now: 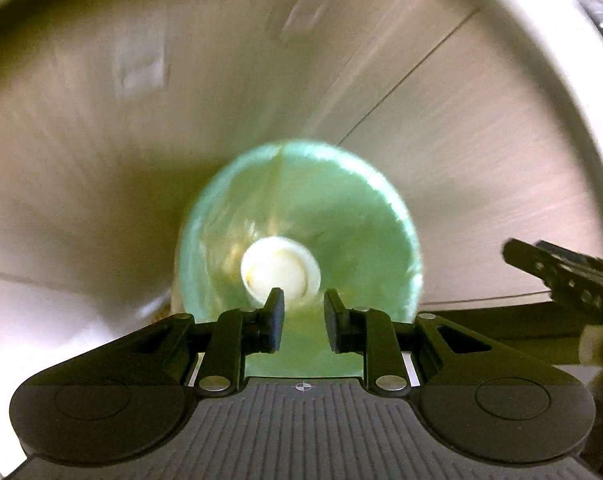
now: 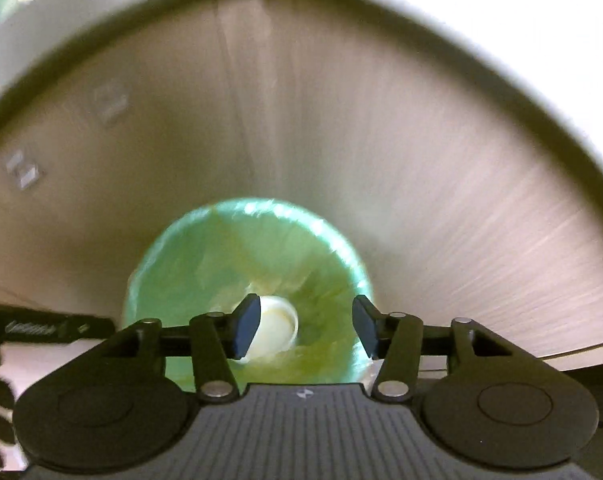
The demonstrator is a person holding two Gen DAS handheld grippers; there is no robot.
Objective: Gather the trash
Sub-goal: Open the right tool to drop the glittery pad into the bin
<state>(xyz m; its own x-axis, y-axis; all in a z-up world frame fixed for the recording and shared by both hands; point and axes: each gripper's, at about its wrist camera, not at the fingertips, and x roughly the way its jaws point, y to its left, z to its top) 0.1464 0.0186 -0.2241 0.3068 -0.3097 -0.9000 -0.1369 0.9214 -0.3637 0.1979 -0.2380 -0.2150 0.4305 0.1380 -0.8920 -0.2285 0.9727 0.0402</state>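
A bin lined with a green bag (image 1: 301, 216) is seen from above in both wrist views, standing on a pale wood-grain floor (image 1: 481, 168), and a white paper cup (image 1: 279, 270) lies at its bottom, mouth turned up toward the cameras. The left hand-held gripper (image 1: 303, 322) is held above the bin opening with its jaws a narrow gap apart and nothing between them; the cup is seen only beyond the fingertips. The right hand-held gripper (image 2: 305, 326) is likewise poised over the bag, its jaws set wider apart and empty, the cup (image 2: 275, 330) showing past its left pad. Both views are streaked by motion blur, so fine detail of the liner cannot be made out. The cup is judged to be light, thin-walled and easily crushed, and it appears already deposited, so no further hold on it seems needed. The liner is judged to be soft, slippery film that would bunch under the pads; if it is to be lifted out, it would best be pinched at its rim (image 2: 257, 206), where the film is folded over.
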